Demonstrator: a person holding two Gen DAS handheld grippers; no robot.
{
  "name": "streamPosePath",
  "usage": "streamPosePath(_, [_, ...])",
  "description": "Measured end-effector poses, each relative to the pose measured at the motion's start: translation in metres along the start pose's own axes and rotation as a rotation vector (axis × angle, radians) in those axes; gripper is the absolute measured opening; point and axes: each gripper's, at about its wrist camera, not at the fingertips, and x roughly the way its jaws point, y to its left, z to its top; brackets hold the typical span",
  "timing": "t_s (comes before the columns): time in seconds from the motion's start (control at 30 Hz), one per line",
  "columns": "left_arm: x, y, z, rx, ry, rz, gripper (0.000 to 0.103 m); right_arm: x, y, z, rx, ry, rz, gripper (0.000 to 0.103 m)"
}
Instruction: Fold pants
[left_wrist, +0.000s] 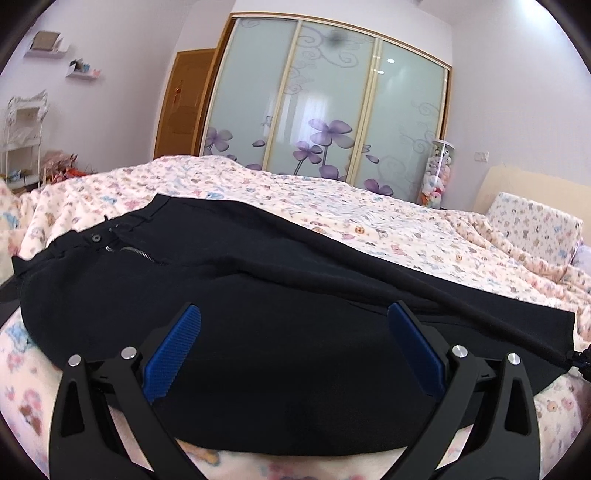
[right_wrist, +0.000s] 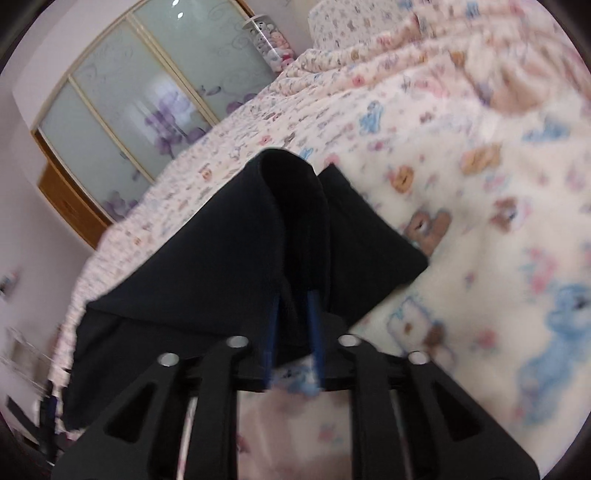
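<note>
Black pants (left_wrist: 258, 295) lie on the bed, waistband with button and zipper (left_wrist: 125, 251) at the left. My left gripper (left_wrist: 293, 314) is open, its blue pads spread just above the near part of the pants, holding nothing. In the right wrist view my right gripper (right_wrist: 293, 295) is shut on a bunched fold of the black pants (right_wrist: 240, 258) at the leg end and holds it lifted off the bed. The image there is blurred. A black rod of the right gripper (left_wrist: 480, 314) crosses the pants in the left wrist view.
The bed has a pale floral and bear-print cover (left_wrist: 369, 214). A matching pillow (left_wrist: 535, 229) lies at the right. A sliding wardrobe with purple flowers (left_wrist: 325, 103) stands behind the bed. A white shelf rack (left_wrist: 22, 136) stands at the left.
</note>
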Motion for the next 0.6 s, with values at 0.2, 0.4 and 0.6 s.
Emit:
streamPosePath(0.2, [-0.006,0.004,-0.002,-0.023,-0.001,-0.020,0.101,-0.048,0.022,0.004,0.059,-0.101,0.066,0.068])
streamPosePath(0.4, [-0.005,-0.006,-0.006,0.023,0.024,-0.047,0.101,0.006,0.071,-0.017,0.299,0.182,0.423,0.060])
streamPosePath(0.6, [-0.004,-0.006,-0.008,0.024,0.035,-0.066,0.101,0.072,0.084,-0.036,0.447,0.271,0.353,0.051])
